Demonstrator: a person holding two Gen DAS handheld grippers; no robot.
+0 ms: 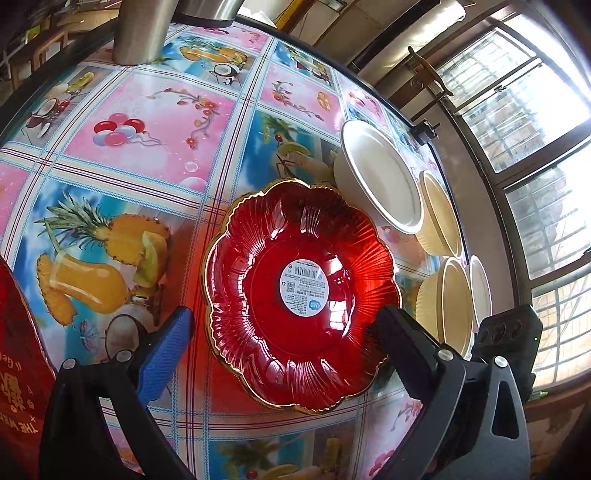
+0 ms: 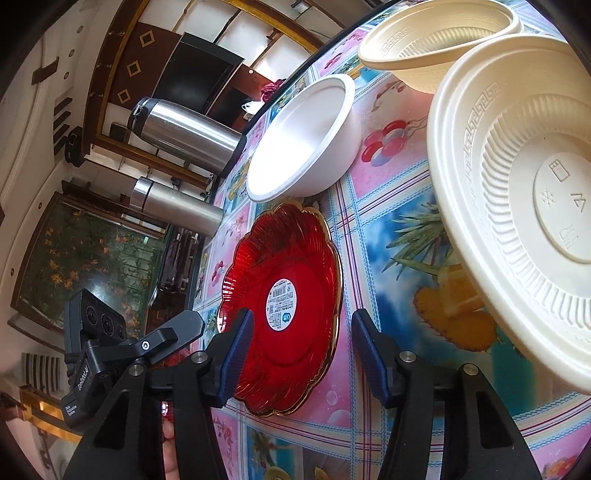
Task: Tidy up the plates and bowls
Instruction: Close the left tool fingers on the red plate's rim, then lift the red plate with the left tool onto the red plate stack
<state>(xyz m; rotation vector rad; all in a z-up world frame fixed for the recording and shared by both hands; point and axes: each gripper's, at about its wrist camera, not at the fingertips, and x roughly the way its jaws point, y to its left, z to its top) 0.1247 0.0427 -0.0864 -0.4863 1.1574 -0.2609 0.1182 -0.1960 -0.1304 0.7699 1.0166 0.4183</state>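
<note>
A red scalloped glass plate (image 1: pixel 299 295) with a gold rim and a round white label lies on the fruit-print tablecloth; it also shows in the right wrist view (image 2: pixel 284 314). My left gripper (image 1: pixel 280 332) is open, its fingers either side of the plate's near part. My right gripper (image 2: pixel 301 354) is open, straddling the plate's near edge. A white bowl (image 1: pixel 380 177) sits beyond the plate, also in the right wrist view (image 2: pixel 303 140). Two cream ribbed bowls (image 1: pixel 439 218) (image 1: pixel 450 306) stand to the right; they also show in the right wrist view (image 2: pixel 517 195) (image 2: pixel 436 40). Another white dish (image 1: pixel 480 291) is behind.
Two steel flasks (image 2: pixel 184 136) (image 2: pixel 173 206) stand at the table's far edge; one shows in the left wrist view (image 1: pixel 147 33). A red printed bag (image 1: pixel 18 362) is at the left. The table edge (image 1: pixel 443 173) runs just behind the bowls.
</note>
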